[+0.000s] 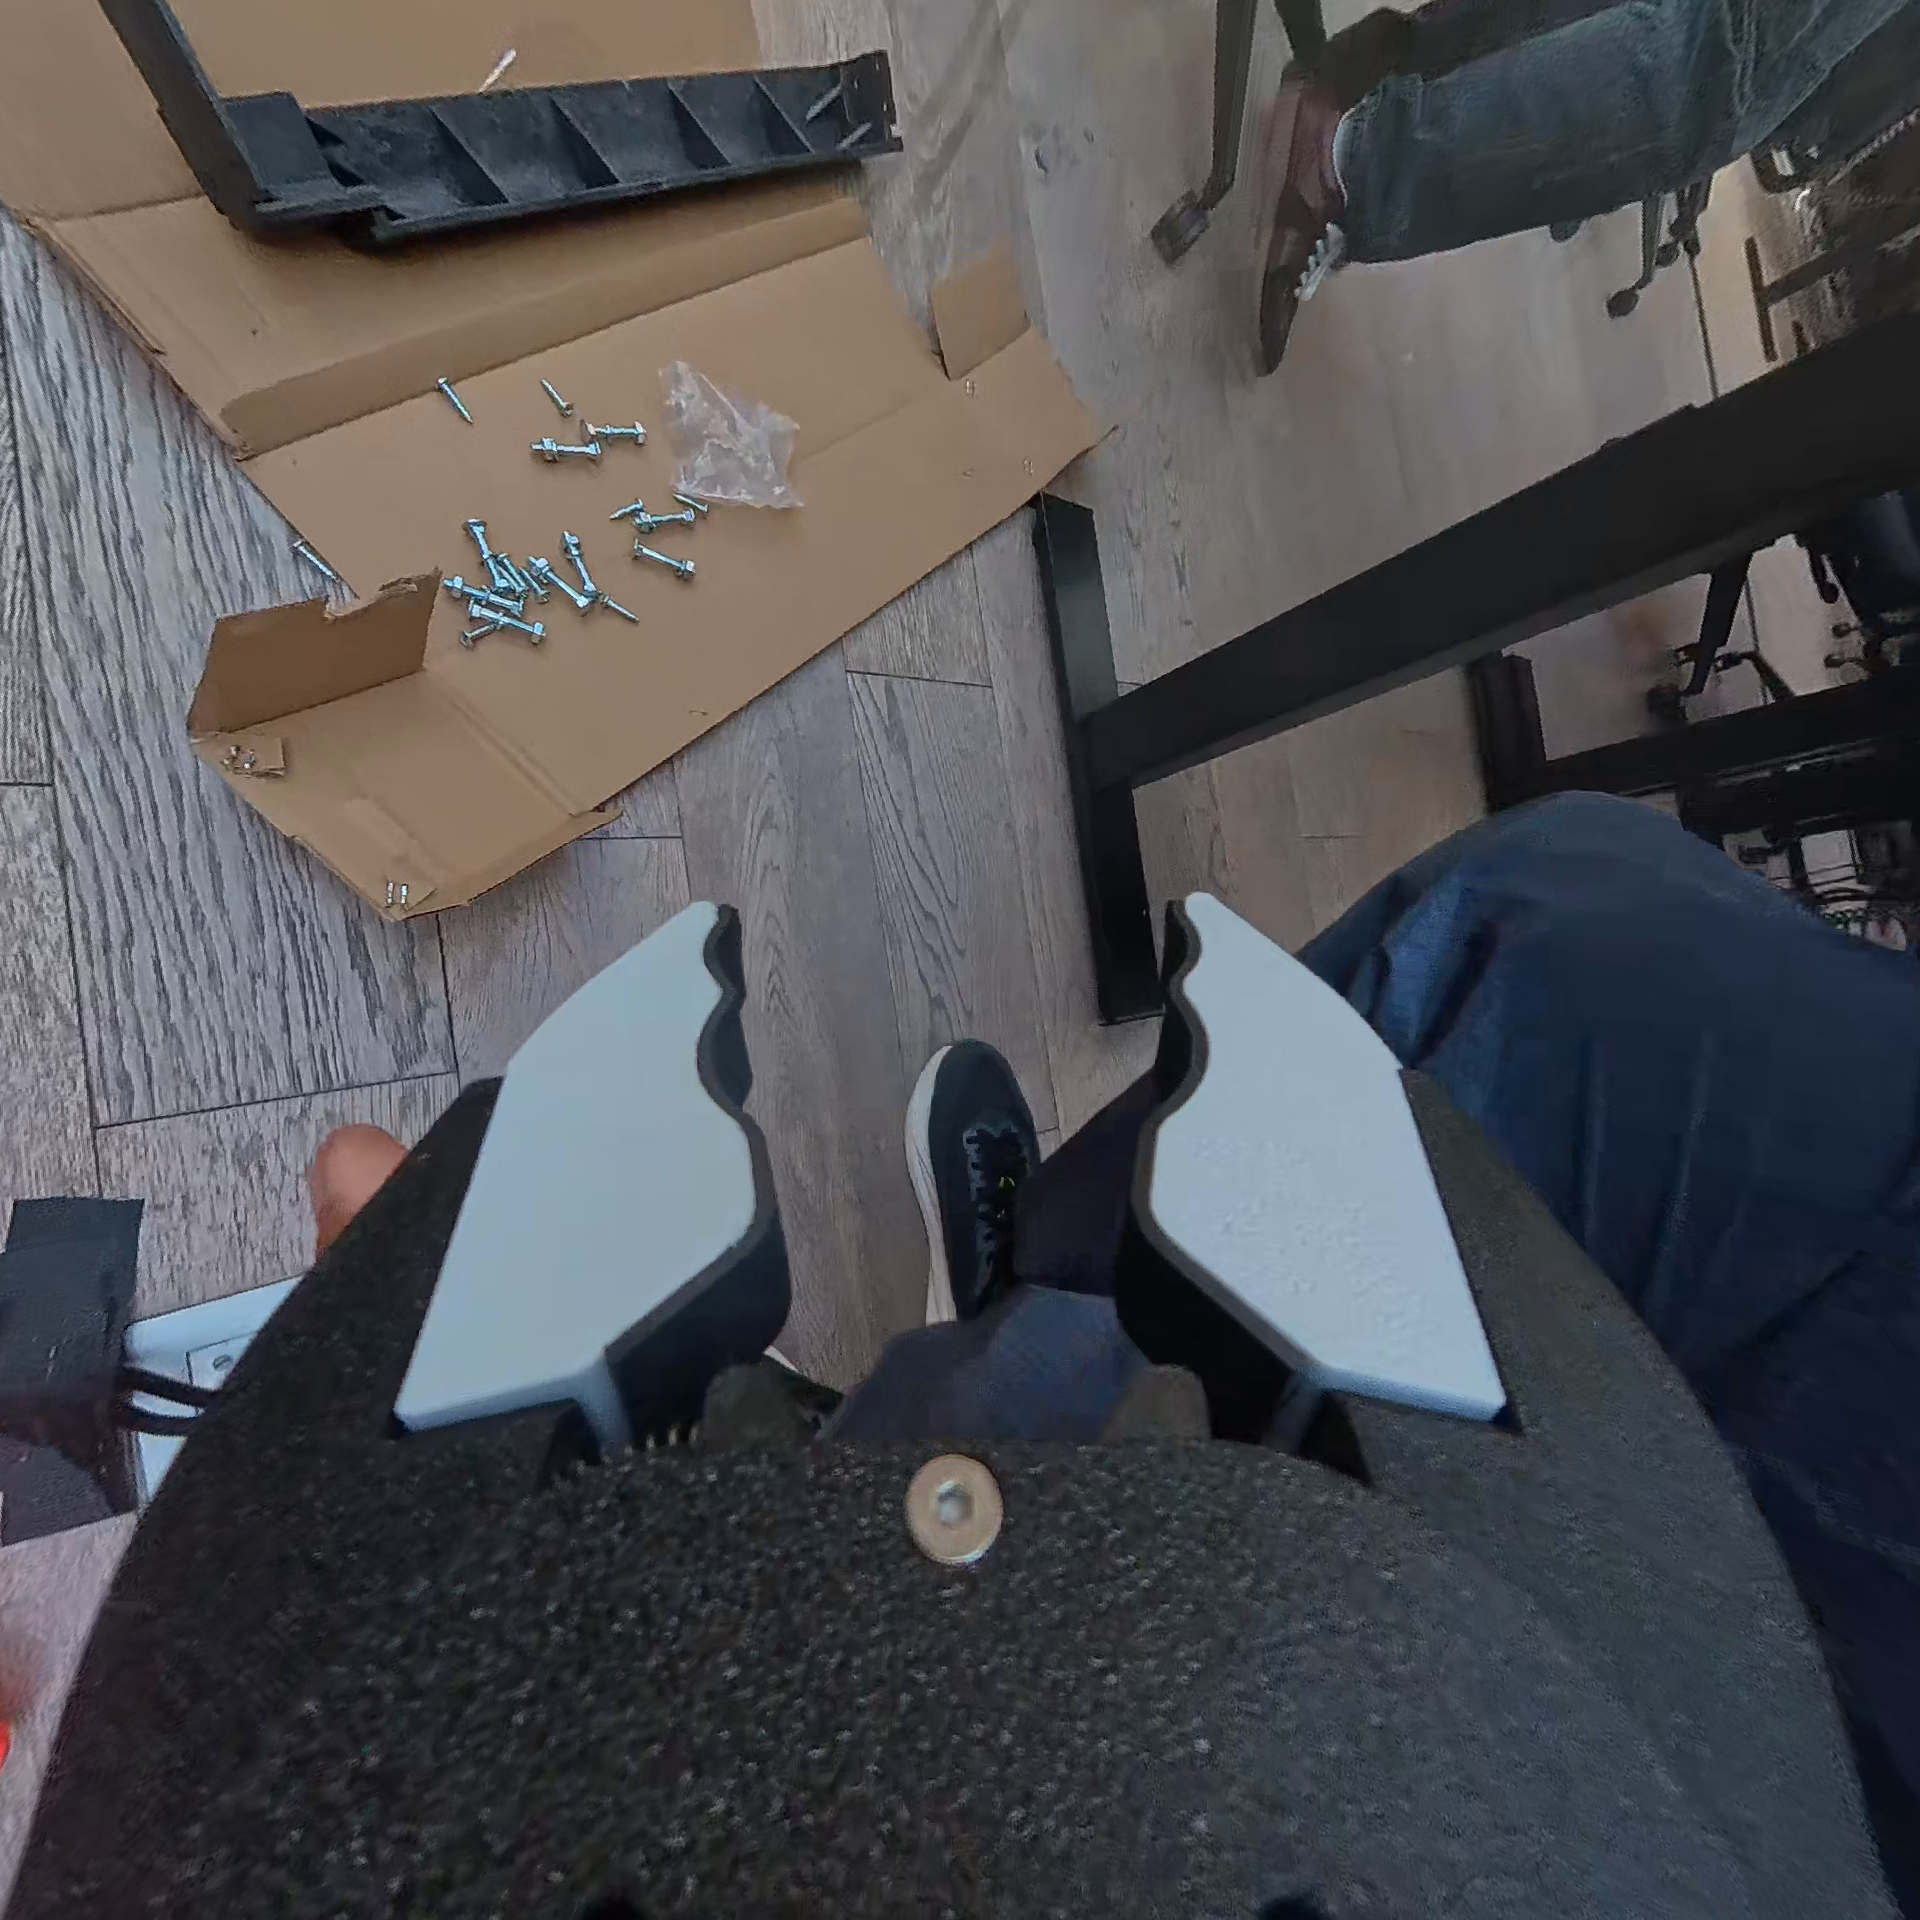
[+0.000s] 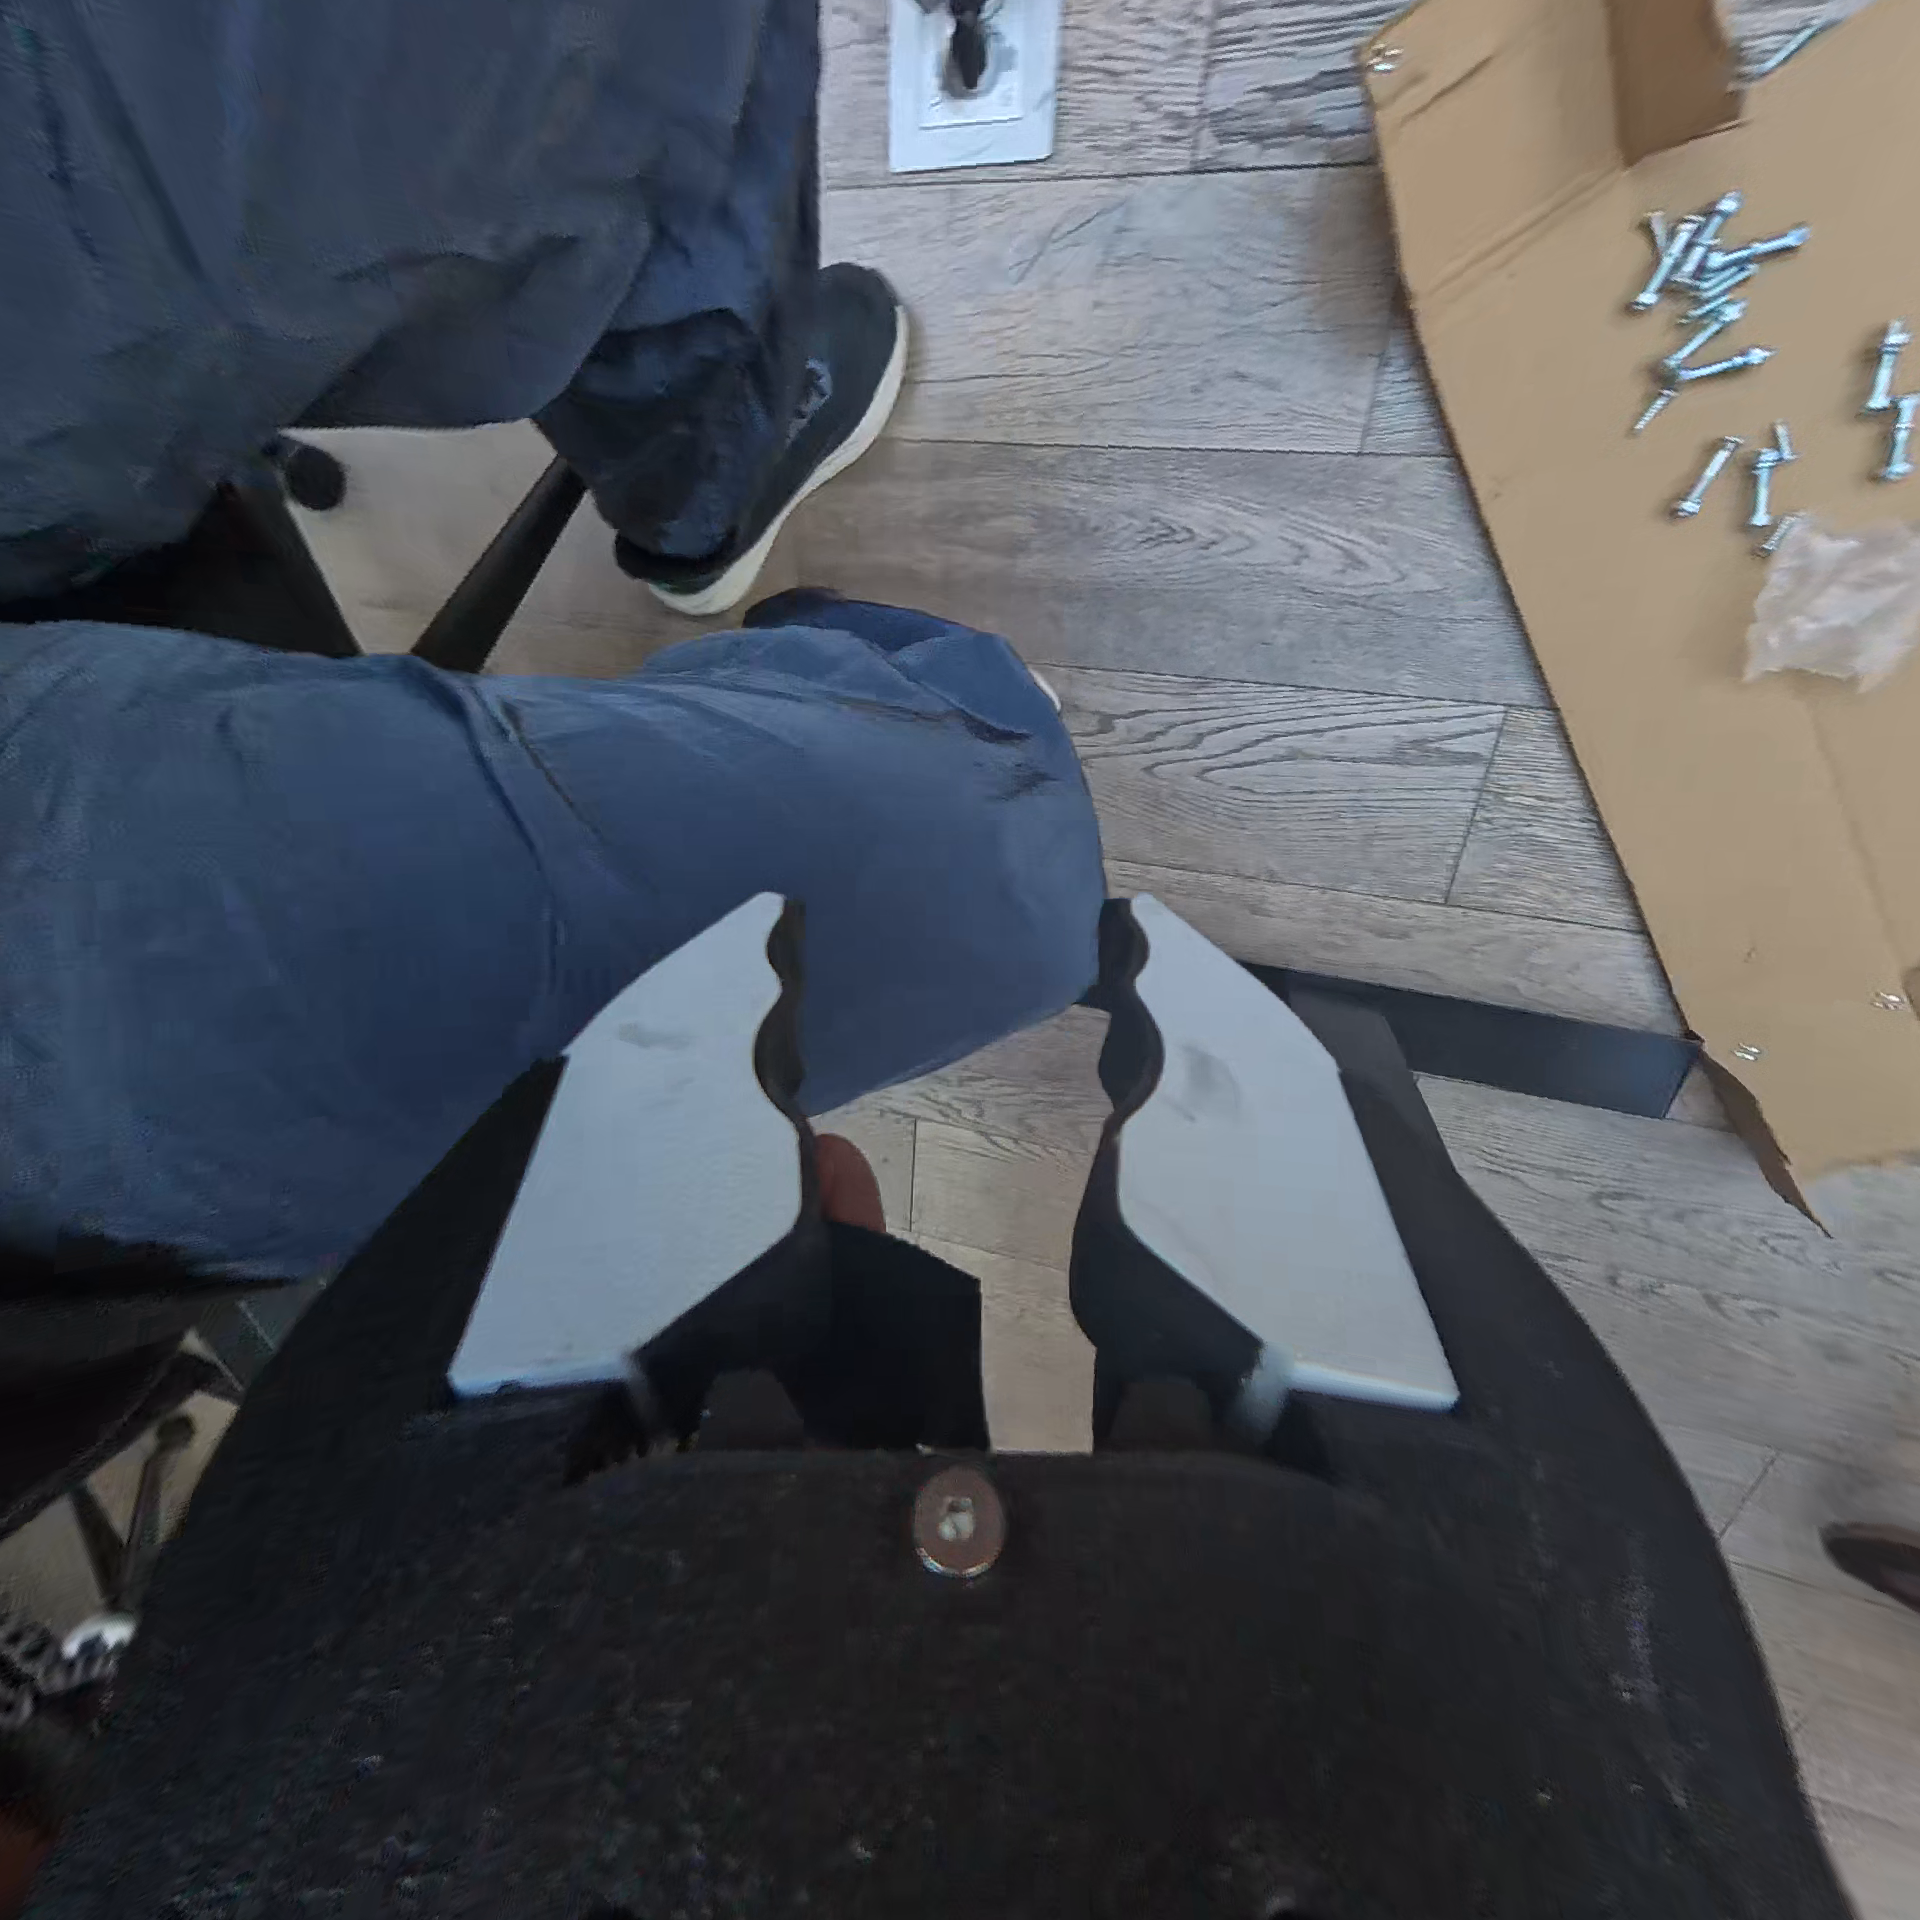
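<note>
A: Where is the left gripper (image 1: 951, 920)?

B: Held above the grey wood-plank floor (image 1: 831, 831), jaws released, nothing between the fingers. Below the gap lie bare planks and a dark sneaker with a white sole (image 1: 971, 1174). A black metal frame leg (image 1: 1101, 748) stands just right of the gap, and a knee in blue trousers (image 1: 1621, 1039) crowds the right finger.

A: Any open room?

B: To the left and ahead, plain floor runs up to the near edge of the flattened cardboard box (image 1: 665, 665).

A: What lies on the cardboard?

B: Loose silver screws (image 1: 520, 592) scattered mid-sheet, a crumpled clear plastic bag (image 1: 727, 442) beside them, and a black ribbed plastic part (image 1: 540, 135) at the far end. A few small screws sit in the near folded flap.

A: And the right gripper (image 2: 945, 925)?

B: Jaws also apart, gripping nothing. The blue trouser knee (image 2: 727, 831) shows beyond the gap, well below it. Right of it, clear planks reach the cardboard edge (image 2: 1558, 727), where the screws (image 2: 1704, 301) and bag (image 2: 1829, 603) show again. A black bar (image 2: 1507, 1044) lies on the floor beyond the right finger.
</note>
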Demonstrator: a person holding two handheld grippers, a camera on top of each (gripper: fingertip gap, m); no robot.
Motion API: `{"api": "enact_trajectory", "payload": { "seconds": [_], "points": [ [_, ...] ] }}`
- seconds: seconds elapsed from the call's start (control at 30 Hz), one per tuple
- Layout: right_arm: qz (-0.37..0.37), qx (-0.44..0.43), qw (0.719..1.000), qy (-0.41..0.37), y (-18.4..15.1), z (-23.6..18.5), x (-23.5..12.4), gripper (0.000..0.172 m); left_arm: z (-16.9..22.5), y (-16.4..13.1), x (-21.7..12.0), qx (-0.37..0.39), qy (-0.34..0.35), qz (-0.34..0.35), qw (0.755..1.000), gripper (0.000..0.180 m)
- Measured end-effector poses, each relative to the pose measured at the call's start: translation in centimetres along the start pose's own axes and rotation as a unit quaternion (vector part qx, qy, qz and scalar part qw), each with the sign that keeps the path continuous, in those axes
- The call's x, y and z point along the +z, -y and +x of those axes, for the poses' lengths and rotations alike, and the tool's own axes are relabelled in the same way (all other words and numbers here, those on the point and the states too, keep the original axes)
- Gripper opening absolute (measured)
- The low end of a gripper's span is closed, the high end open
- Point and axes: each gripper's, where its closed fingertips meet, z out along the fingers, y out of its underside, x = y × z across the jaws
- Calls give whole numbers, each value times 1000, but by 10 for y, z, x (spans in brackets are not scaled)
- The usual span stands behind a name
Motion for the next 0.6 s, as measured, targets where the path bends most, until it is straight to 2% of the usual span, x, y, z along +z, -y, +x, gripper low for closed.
{"api": "enact_trajectory", "payload": {
  "seconds": [0.1,0.17,0.2,0.27,0.33,0.4,0.47,0.6],
  "points": [
    [55,25,998,-12,10,7,7,60,59,15,-48,-21,-6,-32,999,77],
    [122,69,989,48,23,-16,9,50,96,16,-91,-38,6,-72,997,77],
    [130,110,981,93,23,-32,-2,47,114,19,-113,-49,11,-88,995,77],
    [132,191,965,122,28,-52,-51,57,148,26,-151,-67,21,-118,990,77],
    [195,232,948,99,44,-55,-119,56,173,43,-175,-68,26,-143,987,77],
    [238,255,935,71,50,-49,-177,57,184,64,-181,-58,33,-166,984,77],
    [252,262,930,52,47,-37,-215,65,183,86,-168,-50,33,-201,978,76],
    [275,247,929,18,27,10,-252,77,159,142,-106,-9,28,-319,947,75]
  ]
}}
